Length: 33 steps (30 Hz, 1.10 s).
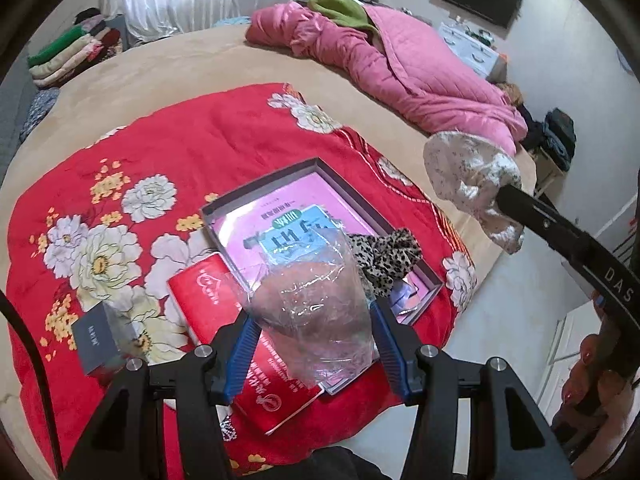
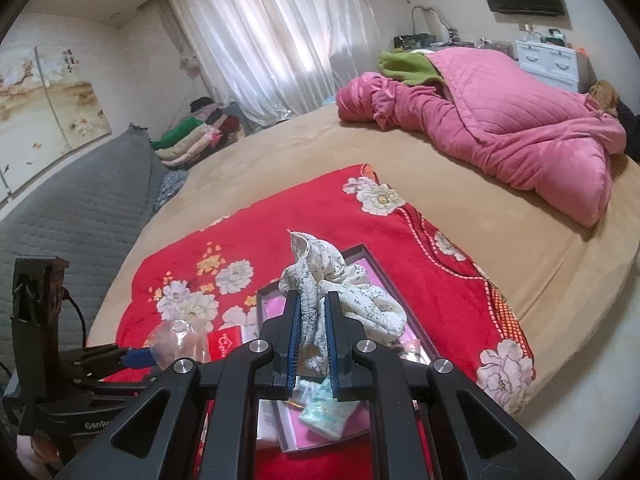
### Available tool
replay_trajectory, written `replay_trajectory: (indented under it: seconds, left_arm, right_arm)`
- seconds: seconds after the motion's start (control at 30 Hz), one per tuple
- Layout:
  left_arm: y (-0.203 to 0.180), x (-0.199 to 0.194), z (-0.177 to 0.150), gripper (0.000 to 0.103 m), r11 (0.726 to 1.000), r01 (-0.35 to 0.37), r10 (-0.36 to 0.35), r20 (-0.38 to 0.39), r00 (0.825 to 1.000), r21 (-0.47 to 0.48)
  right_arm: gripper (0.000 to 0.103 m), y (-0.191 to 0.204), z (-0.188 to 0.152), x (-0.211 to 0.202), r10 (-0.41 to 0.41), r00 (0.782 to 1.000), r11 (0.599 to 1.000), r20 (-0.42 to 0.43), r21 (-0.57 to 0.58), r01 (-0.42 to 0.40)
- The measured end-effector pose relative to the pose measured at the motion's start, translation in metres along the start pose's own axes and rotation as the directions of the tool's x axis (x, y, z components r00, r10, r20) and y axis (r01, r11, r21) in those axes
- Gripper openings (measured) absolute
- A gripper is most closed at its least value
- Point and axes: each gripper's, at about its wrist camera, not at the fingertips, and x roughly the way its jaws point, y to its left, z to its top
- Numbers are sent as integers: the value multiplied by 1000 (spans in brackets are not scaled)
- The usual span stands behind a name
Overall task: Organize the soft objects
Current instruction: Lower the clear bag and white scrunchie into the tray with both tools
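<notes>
Left wrist view first: the left tongs were fairly wide but clamped on a crinkly clear plastic bag with something brownish inside, held up just above the near end of the gray tray. That tray sat on a red flowered blanket on the bed, and it had a pink printed sheet in it. A leopard-print cloth lay inside the tray at its right side. A red packet touched the tray's left edge, and a small dark box sat further left of the tray. Off to the right of the tray, up in the air, the right tongs pinched a white flowered cloth. A pink quilt was bunched up well behind the tray.

Right wrist view: the right tongs were squeezed narrow on the white flowered cloth, which bunched out above the tips, right over the tray. A pale green packet showed below the tongs, though I couldn't tell exactly what it rested on. The left tongs with the plastic bag were just left of the tray.
</notes>
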Motion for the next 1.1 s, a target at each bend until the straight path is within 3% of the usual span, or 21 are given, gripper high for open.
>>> replay_trajectory:
  seconds: [0.63,1.1]
  left_arm:
    - [-15,75,4,55,999,22,-16,-133,991,40]
    - [-13,114,0,55,997,61,-51,-205,978,42]
  right_arm:
    - [12,-28,-21,56,-66,992,997,-108,-43,62]
    - [12,-33,-47,102,55,970,997,-236,59,-42]
